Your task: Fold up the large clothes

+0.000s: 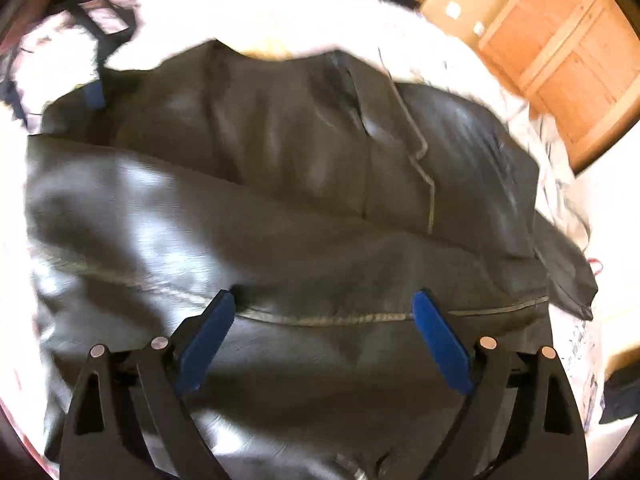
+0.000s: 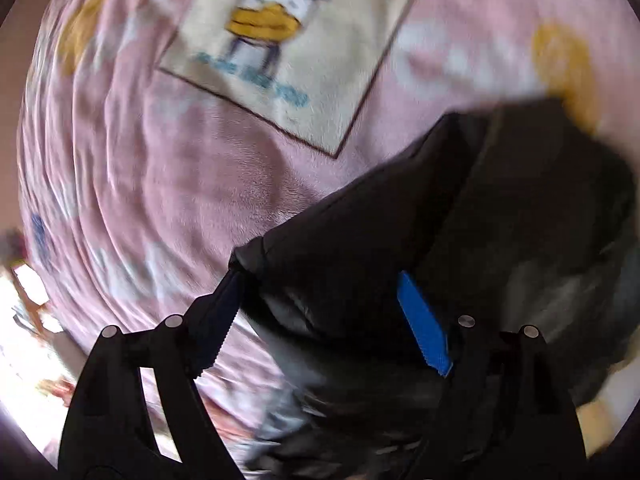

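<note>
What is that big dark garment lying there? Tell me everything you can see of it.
The dark garment looks like a shiny, leather-like jacket, greyish black with pale stitched seams. It lies spread and rumpled over white bedding and a pink printed blanket. A corner of it reaches the right tool, whose jaws are open. The left tool is also open, above a seam.

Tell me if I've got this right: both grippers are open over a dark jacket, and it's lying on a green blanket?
Nearly. The blanket is pink, not green, as the right wrist view shows. The rest holds: left gripper and right gripper are open over the dark jacket.
</note>
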A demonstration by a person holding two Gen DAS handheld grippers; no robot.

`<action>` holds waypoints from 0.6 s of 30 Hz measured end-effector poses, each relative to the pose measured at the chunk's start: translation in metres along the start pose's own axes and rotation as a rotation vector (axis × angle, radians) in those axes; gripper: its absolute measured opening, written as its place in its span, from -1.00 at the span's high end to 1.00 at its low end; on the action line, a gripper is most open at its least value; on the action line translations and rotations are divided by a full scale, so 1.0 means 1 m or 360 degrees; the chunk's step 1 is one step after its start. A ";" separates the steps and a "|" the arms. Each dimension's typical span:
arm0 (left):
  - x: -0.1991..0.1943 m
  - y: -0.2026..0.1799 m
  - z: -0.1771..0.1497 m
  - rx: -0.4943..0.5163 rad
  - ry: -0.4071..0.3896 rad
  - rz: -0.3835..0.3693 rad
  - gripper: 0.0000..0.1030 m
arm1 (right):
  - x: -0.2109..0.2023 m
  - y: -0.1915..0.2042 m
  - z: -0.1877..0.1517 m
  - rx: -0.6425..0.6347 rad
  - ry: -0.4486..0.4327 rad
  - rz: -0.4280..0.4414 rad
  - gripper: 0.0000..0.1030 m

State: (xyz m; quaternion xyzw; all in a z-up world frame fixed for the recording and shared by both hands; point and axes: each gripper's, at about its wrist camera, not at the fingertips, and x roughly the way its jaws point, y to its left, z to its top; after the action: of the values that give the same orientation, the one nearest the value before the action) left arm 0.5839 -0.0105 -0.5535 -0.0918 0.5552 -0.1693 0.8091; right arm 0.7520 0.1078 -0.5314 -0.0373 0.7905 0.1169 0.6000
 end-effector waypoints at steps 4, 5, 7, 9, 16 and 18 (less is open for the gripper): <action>0.030 -0.018 -0.010 0.0085 0.0101 0.0073 -0.85 | 0.005 -0.026 -0.004 -0.0041 -0.0121 0.0119 -0.14; 0.031 -0.022 -0.013 0.0091 0.0094 0.0079 -0.85 | 0.006 -0.026 -0.005 -0.0063 -0.0146 0.0128 -0.13; 0.029 -0.025 -0.020 0.0051 0.0072 0.0027 -0.84 | 0.012 -0.027 -0.009 -0.0082 -0.0172 0.0174 -0.08; 0.026 -0.038 -0.033 0.0079 0.0062 -0.0022 -0.84 | 0.016 -0.036 -0.012 -0.0094 -0.0202 0.0279 -0.04; 0.026 -0.069 -0.083 0.0363 0.0029 0.0065 -0.84 | 0.002 -0.074 -0.020 -0.0199 -0.0231 0.0478 -0.18; 0.022 -0.066 -0.087 0.0407 0.0012 0.0054 -0.84 | -0.016 -0.093 -0.032 -0.0309 -0.0258 0.0561 -0.26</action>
State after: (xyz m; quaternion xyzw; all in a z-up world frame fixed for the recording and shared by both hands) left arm 0.4991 -0.0768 -0.5824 0.0221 0.5335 -0.2253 0.8149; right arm 0.7446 0.0091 -0.5210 0.0534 0.7191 0.2981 0.6254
